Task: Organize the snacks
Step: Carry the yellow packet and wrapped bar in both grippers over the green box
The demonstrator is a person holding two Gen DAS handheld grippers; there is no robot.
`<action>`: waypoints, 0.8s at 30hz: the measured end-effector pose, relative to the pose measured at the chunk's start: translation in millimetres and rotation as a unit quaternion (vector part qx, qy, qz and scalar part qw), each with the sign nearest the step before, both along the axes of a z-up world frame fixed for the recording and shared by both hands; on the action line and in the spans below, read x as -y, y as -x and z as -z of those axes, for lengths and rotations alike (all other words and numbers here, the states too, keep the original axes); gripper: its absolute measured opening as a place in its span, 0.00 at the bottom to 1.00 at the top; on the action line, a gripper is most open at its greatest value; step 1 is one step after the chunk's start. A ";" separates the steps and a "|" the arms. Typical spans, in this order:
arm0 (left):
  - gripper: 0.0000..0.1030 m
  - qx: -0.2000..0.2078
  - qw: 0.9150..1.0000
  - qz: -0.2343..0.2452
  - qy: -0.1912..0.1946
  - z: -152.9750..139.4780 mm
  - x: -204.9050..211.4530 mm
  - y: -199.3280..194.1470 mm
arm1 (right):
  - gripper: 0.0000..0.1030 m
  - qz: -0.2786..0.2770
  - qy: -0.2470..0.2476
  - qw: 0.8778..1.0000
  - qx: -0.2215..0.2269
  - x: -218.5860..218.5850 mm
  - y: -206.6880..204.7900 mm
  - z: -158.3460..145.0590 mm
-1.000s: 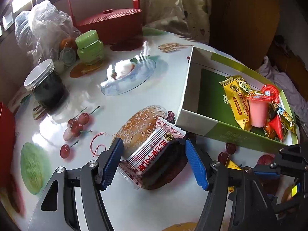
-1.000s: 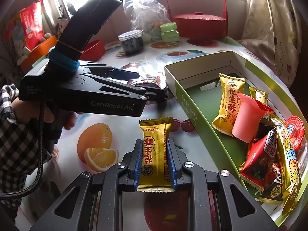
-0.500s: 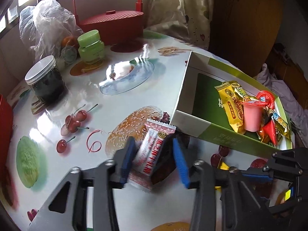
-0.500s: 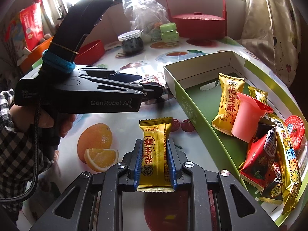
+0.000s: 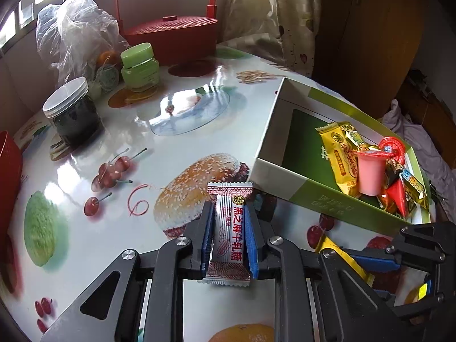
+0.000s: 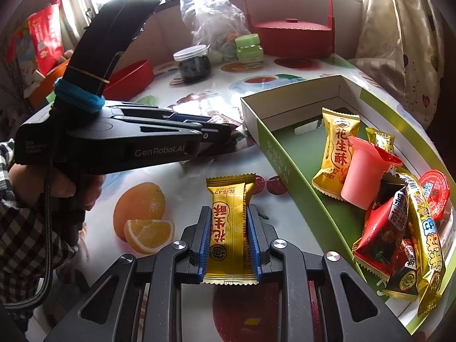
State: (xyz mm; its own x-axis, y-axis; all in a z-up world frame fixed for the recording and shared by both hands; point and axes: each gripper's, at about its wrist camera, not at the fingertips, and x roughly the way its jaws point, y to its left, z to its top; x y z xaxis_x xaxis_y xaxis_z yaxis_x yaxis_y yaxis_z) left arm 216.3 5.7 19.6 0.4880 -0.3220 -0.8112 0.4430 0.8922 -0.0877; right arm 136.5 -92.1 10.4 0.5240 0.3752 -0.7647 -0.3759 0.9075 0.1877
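Both grippers are loaded. My left gripper [image 5: 228, 236] is clamped on the white sesame candy [image 5: 229, 228], its blue pads pressing the wrapper's long edges, and my right gripper [image 6: 229, 239] pinches the yellow peanut candy [image 6: 229, 222] the same way. Each sweet sits low over the printed tablecloth [image 5: 114, 171], just beside the green box [image 5: 327, 199] where the other snacks lie.

As I judge it, the step in hand is lifting and carrying both into the box. I'd raise each one clear of the near wall before crossing, move one hand at a time so the tools don't collide, and let go over the bare green floor rather than on the crowded pile around the pink jelly cup [image 6: 360, 182].

From the right wrist I see the person's hand [image 6: 68, 182] and checked sleeve [image 6: 22, 242] on the left tool, hidden from the left view. Only the left wrist shows the dark cabinet [image 5: 370, 42] beyond the table.
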 end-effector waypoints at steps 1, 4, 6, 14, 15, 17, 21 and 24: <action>0.21 0.000 1.000 -0.001 0.000 0.0 0.0 0.8 | 0.22 0.002 0.000 1.000 0.001 0.5 -0.2 -0.1; 0.21 0.001 1.000 -0.003 0.001 -1.1 -0.4 3.7 | 0.21 0.003 0.001 1.000 0.002 1.2 -0.4 0.0; 0.21 0.004 1.000 -0.005 0.002 -3.0 -1.4 6.3 | 0.21 0.003 0.001 1.000 0.003 2.3 0.3 0.2; 0.21 0.013 1.000 -0.017 0.005 -13.8 -9.2 15.6 | 0.21 0.001 0.000 1.000 0.012 5.5 8.5 -3.9; 0.21 0.017 1.000 -0.022 0.005 -16.5 -11.1 17.7 | 0.21 0.001 0.001 1.000 0.013 4.7 9.0 -4.5; 0.21 0.021 0.999 -0.026 0.009 -20.5 -13.6 22.3 | 0.21 0.001 0.001 1.000 0.016 4.1 10.5 -6.4; 0.21 0.036 0.999 -0.033 0.011 -31.5 -16.9 31.8 | 0.21 0.001 -0.001 1.000 0.025 5.4 15.1 -11.5; 0.21 0.046 0.998 -0.035 0.017 -39.7 -17.4 39.7 | 0.21 0.002 -0.002 1.000 0.030 5.5 18.0 -15.4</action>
